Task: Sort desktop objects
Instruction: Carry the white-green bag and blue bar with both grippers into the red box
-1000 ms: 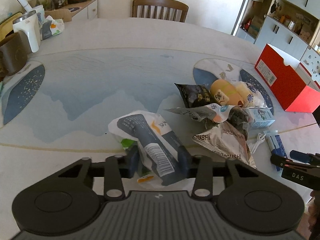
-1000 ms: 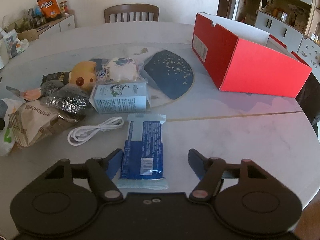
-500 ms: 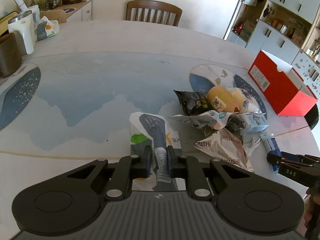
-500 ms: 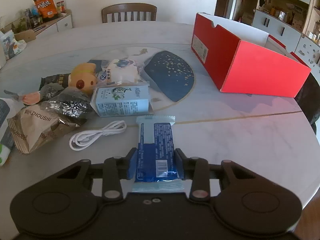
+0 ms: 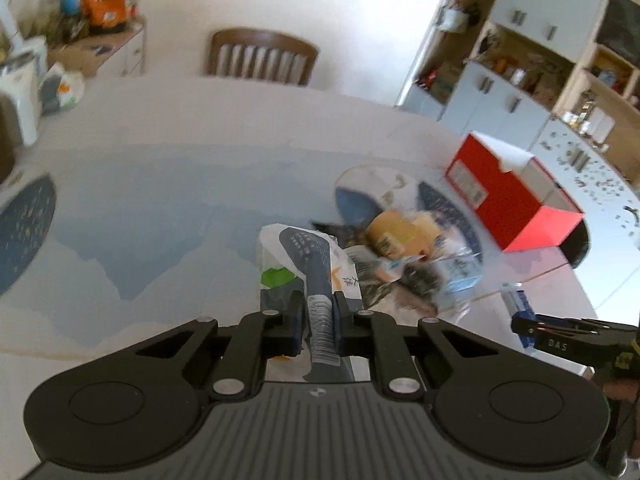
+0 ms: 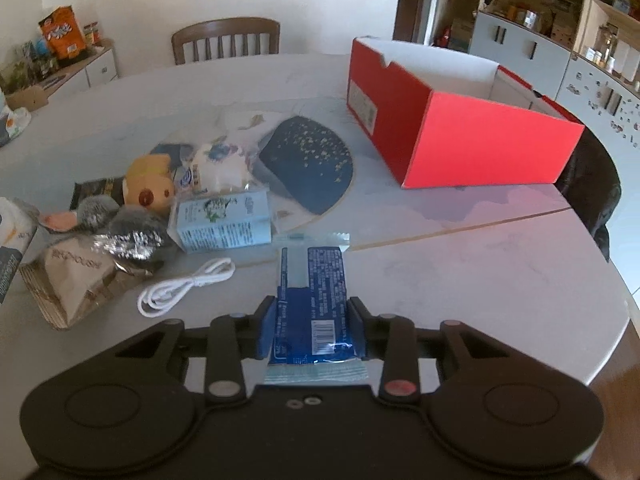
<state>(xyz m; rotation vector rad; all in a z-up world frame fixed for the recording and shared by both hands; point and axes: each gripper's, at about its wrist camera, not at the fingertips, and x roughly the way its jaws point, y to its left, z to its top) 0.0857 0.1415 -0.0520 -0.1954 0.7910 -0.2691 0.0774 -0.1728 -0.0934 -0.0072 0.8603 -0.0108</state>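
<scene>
My left gripper (image 5: pixel 319 318) jaws pinch a white-and-grey packet (image 5: pixel 306 268), my right gripper (image 6: pixel 312 322) jaws clamp a blue wrapper (image 6: pixel 312 300) above the worktop (image 6: pixel 460 280), while the red box (image 6: pixel 460 128) looks empty and the snack pile (image 6: pixel 152 208) remains unsorted.

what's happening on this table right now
A person is sorting a pile of snacks with a gripper in each hand. The left gripper is shut on a white and grey snack bag. The right gripper is clamped on a blue wrapper. An open red box sits beyond.
</scene>
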